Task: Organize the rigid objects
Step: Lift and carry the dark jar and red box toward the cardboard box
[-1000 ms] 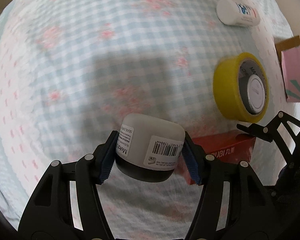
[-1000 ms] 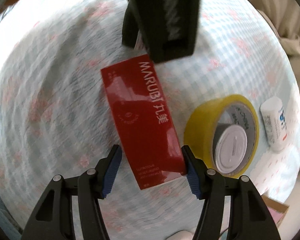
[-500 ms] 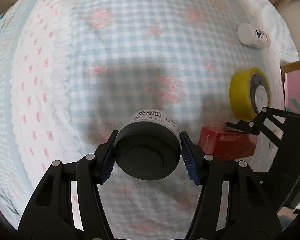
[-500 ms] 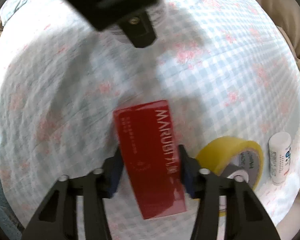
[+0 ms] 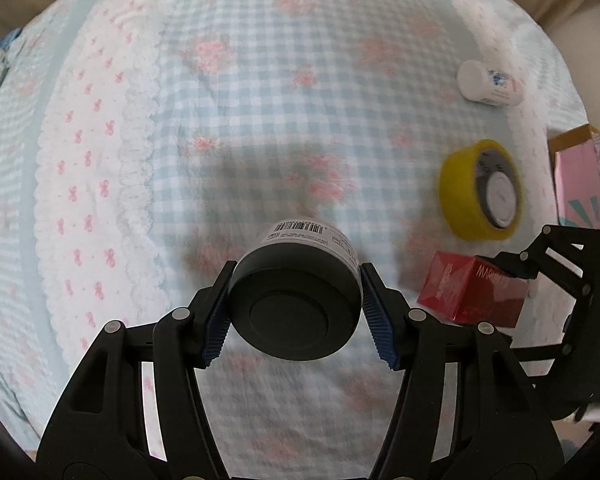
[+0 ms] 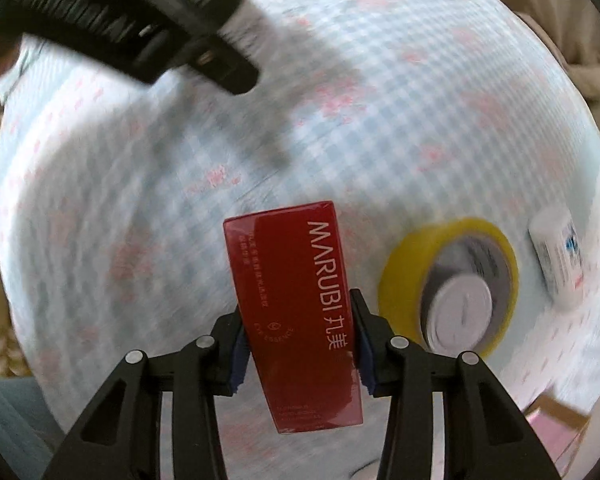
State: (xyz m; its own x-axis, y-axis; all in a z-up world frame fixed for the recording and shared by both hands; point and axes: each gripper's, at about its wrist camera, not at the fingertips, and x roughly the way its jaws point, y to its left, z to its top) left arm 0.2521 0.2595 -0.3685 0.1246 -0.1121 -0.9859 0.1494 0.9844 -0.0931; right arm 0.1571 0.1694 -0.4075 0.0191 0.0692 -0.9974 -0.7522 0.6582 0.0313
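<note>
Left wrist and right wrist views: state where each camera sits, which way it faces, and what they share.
Left wrist: rides the left gripper, looking along its fingers down at the checked bedspread; they clamp a grey jar, and the right gripper shows at right.
Right wrist: rides the right gripper, looking down; its fingers clamp a red box, left gripper blurred at top.
Shared: red box, yellow tape roll, white bottle.

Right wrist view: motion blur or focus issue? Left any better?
Right wrist view: smeared streaks over the checked bedspread, yellow tape roll and white tube look like motion blur; the red box in the right hand-held gripper stays sharp. Left wrist view: mostly crisp, soft at the fisheye rim, with a broad shadow beyond the grey jar.
</note>
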